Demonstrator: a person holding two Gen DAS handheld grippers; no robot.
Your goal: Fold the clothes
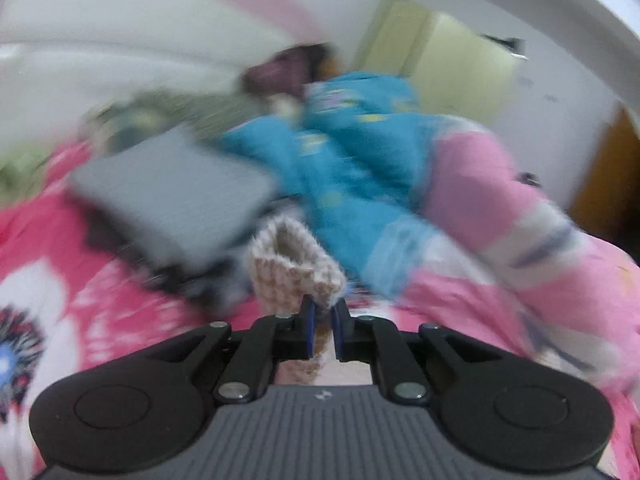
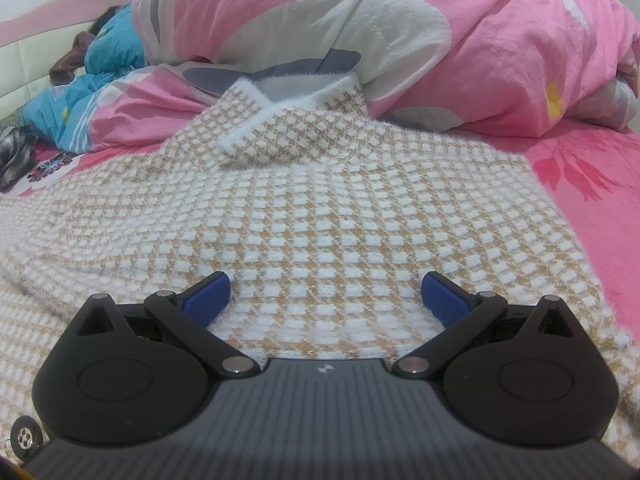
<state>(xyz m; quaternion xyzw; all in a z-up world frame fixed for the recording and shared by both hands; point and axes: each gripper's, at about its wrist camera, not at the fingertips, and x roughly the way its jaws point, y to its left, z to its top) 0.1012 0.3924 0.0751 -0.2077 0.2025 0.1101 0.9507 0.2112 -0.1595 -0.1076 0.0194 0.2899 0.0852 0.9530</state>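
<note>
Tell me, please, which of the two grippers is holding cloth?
The left gripper: its jaws are shut on a cuff of the checked sweater. The right gripper is wide open over the sweater, gripping nothing.

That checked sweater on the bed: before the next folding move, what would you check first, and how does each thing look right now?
1. Left gripper shut on the sweater cuff: ok.
2. Right gripper open over the sweater: ok.
3. Sweater body flat: not ok, wrinkles on its left side.
4. Collar free of the pink duvet: cannot tell.
5. Left wrist view sharp enough to judge: not ok, blurred.
</note>
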